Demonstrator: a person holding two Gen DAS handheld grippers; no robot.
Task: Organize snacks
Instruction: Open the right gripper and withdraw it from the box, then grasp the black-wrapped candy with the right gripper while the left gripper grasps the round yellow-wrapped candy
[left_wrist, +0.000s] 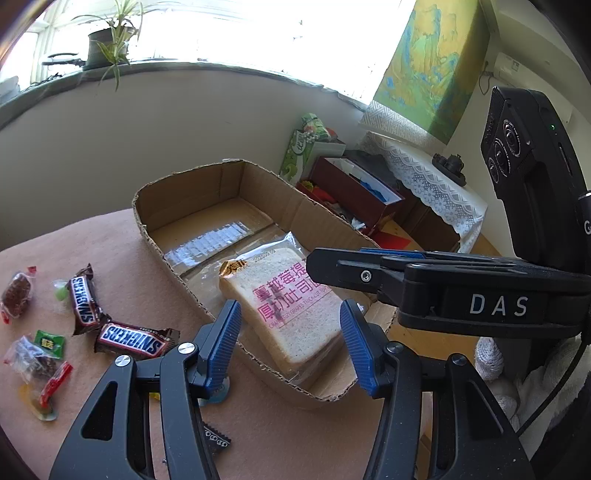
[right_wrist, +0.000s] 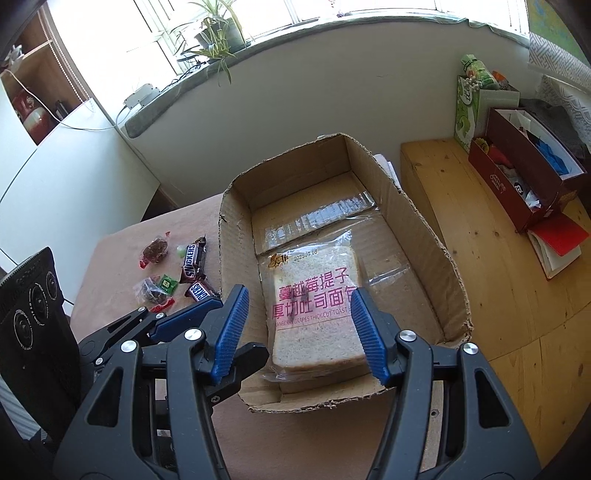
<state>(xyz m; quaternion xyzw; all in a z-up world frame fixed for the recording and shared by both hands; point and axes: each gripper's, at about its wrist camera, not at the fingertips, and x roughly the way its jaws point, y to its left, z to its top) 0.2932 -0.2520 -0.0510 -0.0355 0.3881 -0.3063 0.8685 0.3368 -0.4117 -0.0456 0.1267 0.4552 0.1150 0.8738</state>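
Note:
A packet of sliced toast bread (left_wrist: 291, 314) (right_wrist: 317, 314) with pink print lies flat in the near end of an open cardboard box (left_wrist: 177, 192) (right_wrist: 424, 236). My left gripper (left_wrist: 291, 343) is open and empty above the box's near left rim. My right gripper (right_wrist: 299, 332) is open and empty just above the bread; it shows from the side in the left wrist view (left_wrist: 332, 273). Two Snickers bars (left_wrist: 83, 302) (left_wrist: 133, 339) (right_wrist: 192, 260) and several small wrapped sweets (left_wrist: 16, 295) (right_wrist: 155, 251) lie on the pink tabletop left of the box.
The pink tabletop (left_wrist: 92, 236) (right_wrist: 122, 258) bears the box and snacks. A wooden bench (right_wrist: 480, 258) stands right of it with a dark red box (right_wrist: 524, 173) of clutter. A windowsill with a potted plant (right_wrist: 218, 29) runs behind.

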